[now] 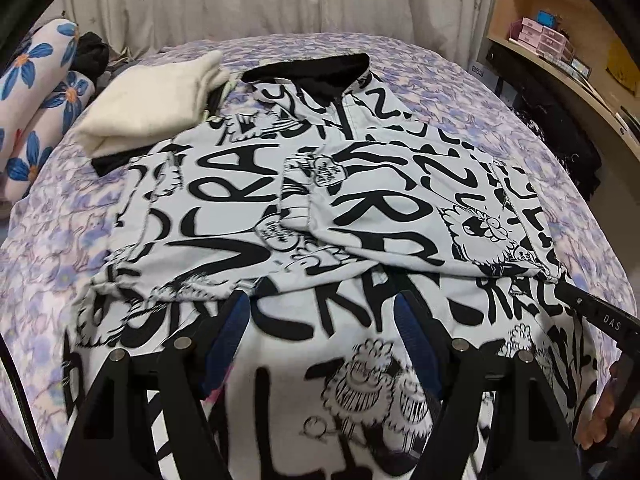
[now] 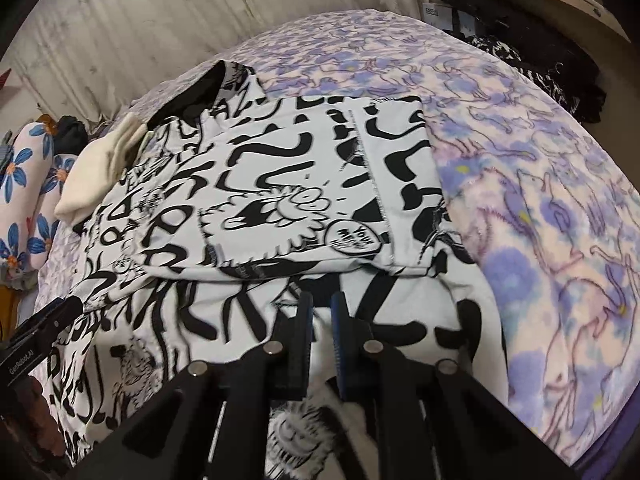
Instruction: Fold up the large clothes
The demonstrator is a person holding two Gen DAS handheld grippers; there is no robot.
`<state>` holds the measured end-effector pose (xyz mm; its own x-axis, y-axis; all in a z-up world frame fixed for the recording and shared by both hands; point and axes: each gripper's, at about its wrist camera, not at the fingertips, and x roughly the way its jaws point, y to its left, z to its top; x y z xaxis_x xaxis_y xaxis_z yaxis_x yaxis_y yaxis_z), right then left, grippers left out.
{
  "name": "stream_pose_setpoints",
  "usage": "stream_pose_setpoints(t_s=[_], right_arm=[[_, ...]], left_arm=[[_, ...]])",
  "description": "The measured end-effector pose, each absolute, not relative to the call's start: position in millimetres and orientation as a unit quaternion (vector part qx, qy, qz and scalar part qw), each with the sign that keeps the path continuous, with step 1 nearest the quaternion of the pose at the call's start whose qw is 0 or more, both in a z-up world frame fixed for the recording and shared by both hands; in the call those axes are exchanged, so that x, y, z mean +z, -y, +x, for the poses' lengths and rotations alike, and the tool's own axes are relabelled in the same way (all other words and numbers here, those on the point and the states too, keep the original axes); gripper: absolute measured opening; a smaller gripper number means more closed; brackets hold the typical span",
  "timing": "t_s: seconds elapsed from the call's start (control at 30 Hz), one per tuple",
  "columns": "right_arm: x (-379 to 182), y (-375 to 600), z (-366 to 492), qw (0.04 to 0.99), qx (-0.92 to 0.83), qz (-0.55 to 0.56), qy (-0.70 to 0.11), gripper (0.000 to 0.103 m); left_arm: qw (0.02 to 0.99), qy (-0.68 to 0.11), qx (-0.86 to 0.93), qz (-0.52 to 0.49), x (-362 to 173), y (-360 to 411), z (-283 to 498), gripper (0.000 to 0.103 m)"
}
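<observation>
Two grippers above a black-and-white printed garment (image 1: 320,208) spread on a bed.

Laid flat on the purple floral blanket (image 1: 472,92), sleeves folded in over the chest, black collar at the far end. Left gripper (image 1: 320,320) spread wide, nothing between the fingers. Right gripper (image 2: 320,312) almost closed, narrow gap, no cloth pinched. Folded cream cloth (image 1: 160,100) beside the collar, floral pillow (image 1: 40,100) beyond.

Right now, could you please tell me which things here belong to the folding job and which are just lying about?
Job:
- printed jacket
- left claw, open
- right claw, nearly shut, gripping nothing

Lying about:
- cream folded garment
- floral pillows
- purple blanket
- shelf
</observation>
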<state>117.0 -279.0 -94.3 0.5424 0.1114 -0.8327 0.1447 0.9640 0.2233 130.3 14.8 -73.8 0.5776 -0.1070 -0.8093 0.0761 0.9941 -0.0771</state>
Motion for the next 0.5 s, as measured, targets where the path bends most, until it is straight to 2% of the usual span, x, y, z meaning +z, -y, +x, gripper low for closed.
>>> stream_pose_setpoints(t_s=[0.27, 0.3, 0.33, 0.43, 0.5], right_arm=[[-77, 260, 96, 0.878, 0.01, 0.115, -0.465, 0.01], [-75, 258, 93, 0.879, 0.011, 0.111, -0.463, 0.014], [-73, 257, 89, 0.881, 0.013, 0.109, -0.46, 0.024], [-66, 256, 78, 0.889, 0.015, 0.102, -0.447, 0.044], [-61, 257, 70, 0.894, 0.015, 0.099, -0.438, 0.045]], left_arm=[[0.894, -0.447, -0.018, -0.016, -58, -52, 95, 0.073], [0.895, -0.446, -0.014, -0.015, -58, -57, 91, 0.074], [0.895, -0.446, -0.008, -0.014, -58, -64, 86, 0.075], [0.894, -0.448, 0.013, -0.01, -60, -84, 71, 0.075], [0.892, -0.451, 0.03, -0.012, -63, -101, 60, 0.076]])
